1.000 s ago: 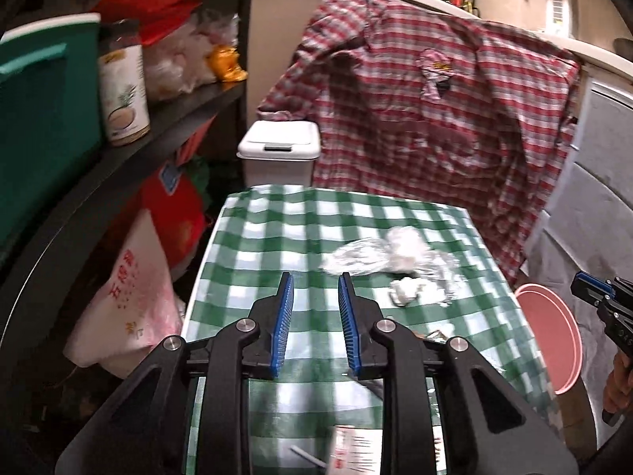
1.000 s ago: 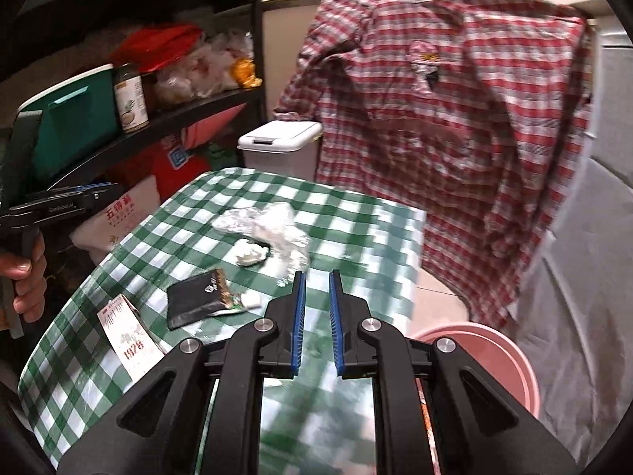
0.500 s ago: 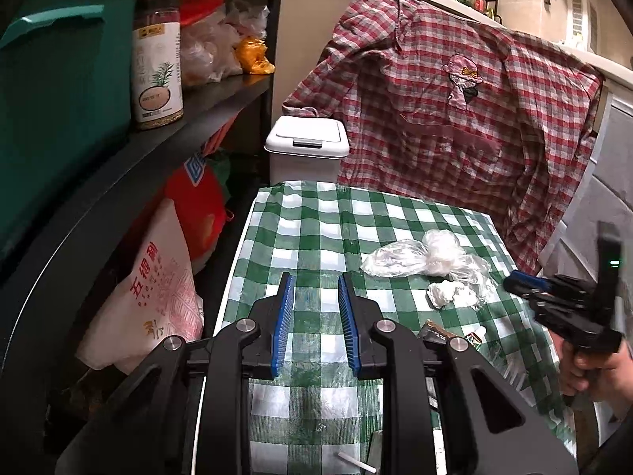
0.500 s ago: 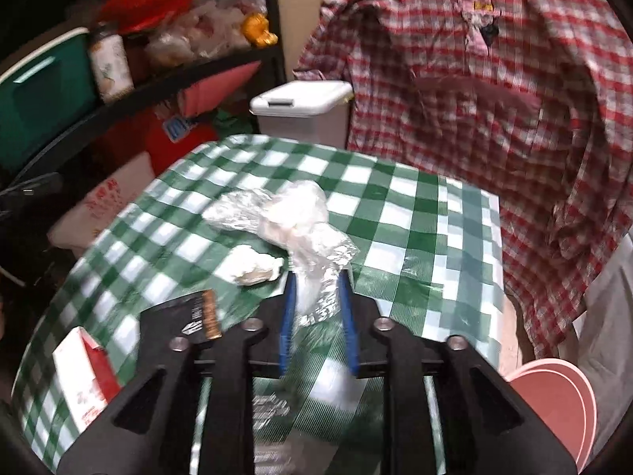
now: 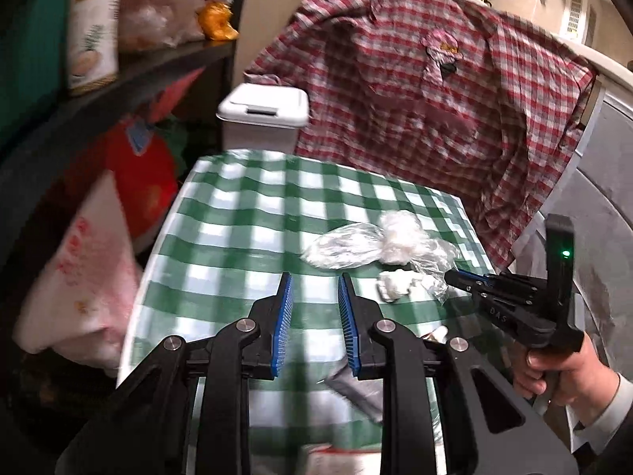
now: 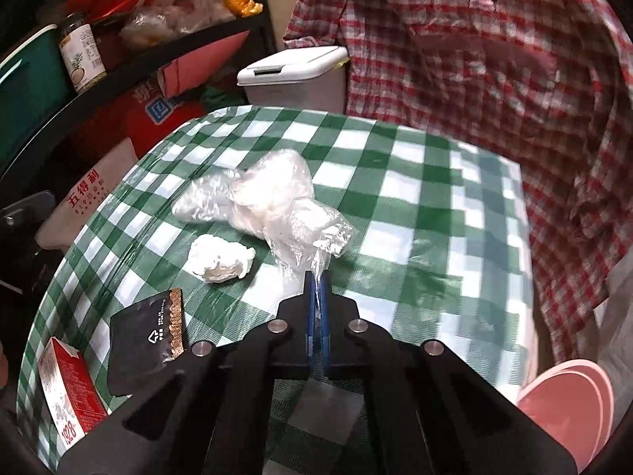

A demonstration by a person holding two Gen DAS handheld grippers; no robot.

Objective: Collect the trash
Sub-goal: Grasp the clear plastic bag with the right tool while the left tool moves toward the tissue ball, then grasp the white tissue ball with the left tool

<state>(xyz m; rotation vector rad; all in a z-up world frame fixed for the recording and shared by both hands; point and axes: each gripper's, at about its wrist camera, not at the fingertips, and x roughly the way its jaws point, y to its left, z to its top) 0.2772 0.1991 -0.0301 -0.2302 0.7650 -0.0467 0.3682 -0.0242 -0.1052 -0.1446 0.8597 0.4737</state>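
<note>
While the left gripper (image 5: 314, 301) hovers open, the right gripper (image 6: 317, 281) pinches the plastic bag (image 6: 273, 198) mid-table (image 6: 415, 206), beside a tissue wad (image 6: 219, 259).

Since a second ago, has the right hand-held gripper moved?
Yes. The right hand-held gripper went forward over the checked table toward the white bin, and its jaws closed on the edge of the plastic bag.

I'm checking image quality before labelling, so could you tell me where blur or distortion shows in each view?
Left wrist view: the shelf and white sack are smeared by blur, the left gripper sharp. Right wrist view: crisper, though fisheye bends the checked tablecloth edge; the plaid shirt is soft.
</note>
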